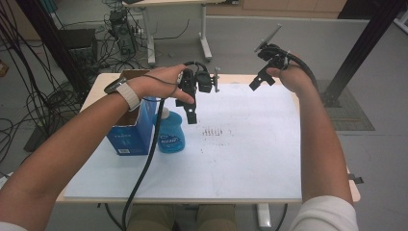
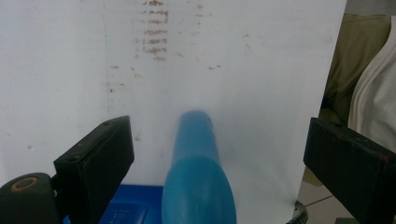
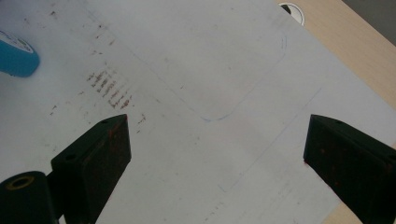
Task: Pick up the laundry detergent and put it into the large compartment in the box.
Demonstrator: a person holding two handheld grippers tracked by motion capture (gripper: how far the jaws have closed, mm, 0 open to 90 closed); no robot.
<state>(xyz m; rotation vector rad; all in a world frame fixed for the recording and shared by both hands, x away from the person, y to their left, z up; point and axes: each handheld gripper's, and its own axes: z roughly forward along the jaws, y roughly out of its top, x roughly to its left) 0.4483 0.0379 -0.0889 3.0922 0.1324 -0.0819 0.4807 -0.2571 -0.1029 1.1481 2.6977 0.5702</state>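
We see our left tool (image 1: 191,113) hanging above the blue bottle (image 1: 170,134), which lies on the white sheet (image 1: 240,159) covering the table (image 1: 102,84). The bottle rests on its side toward the left of the sheet, its white cap (image 1: 164,113) pointing away from us, and its body sits just beside a blue carton (image 1: 129,134) with an open top; from the high view the two look to be touching, though we cannot be sure. In the left gripper view the bottle (image 2: 198,182) rises between the two black jaws, which stand wide apart with clear space on either side of it, so the tool is open and grips nothing. A corner of the carton (image 2: 126,212) shows at the bottom of that view.

Our right tool (image 1: 260,81) is held up near the far right corner of the table, well apart from the bottle. In the right gripper view its jaws are spread wide over bare white sheet, open with nothing between them, and the bottle (image 3: 16,58) shows only as a blue edge at the far left. A patch of brownish smudges (image 1: 214,132) marks the sheet between the bottle and the middle of the table. A black cable (image 1: 144,168) trails from the left tool down across the sheet toward us.
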